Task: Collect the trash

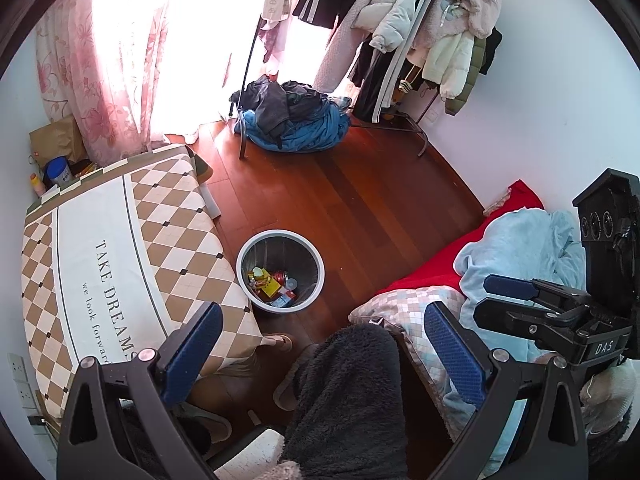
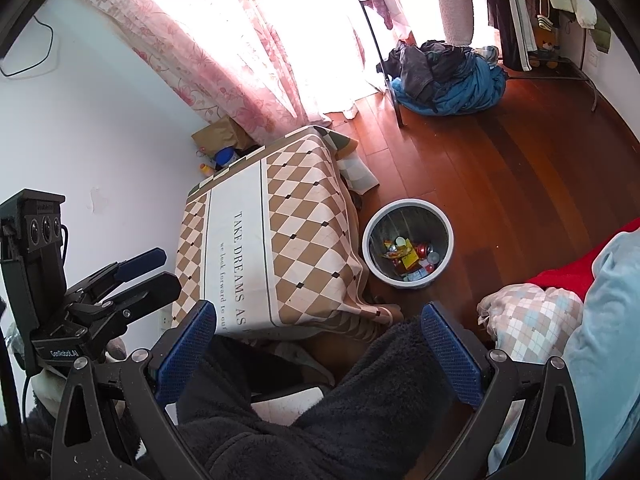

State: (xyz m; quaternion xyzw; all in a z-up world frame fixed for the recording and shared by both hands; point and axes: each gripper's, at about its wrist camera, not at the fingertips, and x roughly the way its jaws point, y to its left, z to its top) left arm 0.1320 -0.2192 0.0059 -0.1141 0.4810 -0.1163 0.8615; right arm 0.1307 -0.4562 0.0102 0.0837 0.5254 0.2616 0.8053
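Observation:
A round white-rimmed trash bin (image 1: 245, 249) stands on the wood floor beside the table; it also shows in the right wrist view (image 2: 448, 226). Inside lie colourful wrappers, a red can and a cap (image 1: 276, 282) (image 2: 412, 258). My left gripper (image 1: 322, 350) is open and empty, held high above the person's dark fleece-clad legs (image 1: 352, 400). My right gripper (image 2: 318, 350) is open and empty too, also above the legs (image 2: 320, 412). Each gripper shows at the edge of the other's view: the right one (image 1: 508, 300), the left one (image 2: 148, 274).
A table under a checked cloth (image 1: 120, 256) (image 2: 256, 248) is left of the bin. A bed with red and light blue bedding (image 1: 508, 248) is at right. A clothes pile (image 1: 296, 120) and a clothes rack (image 1: 420, 32) stand by the window. Slippers (image 1: 280, 342) are near the feet.

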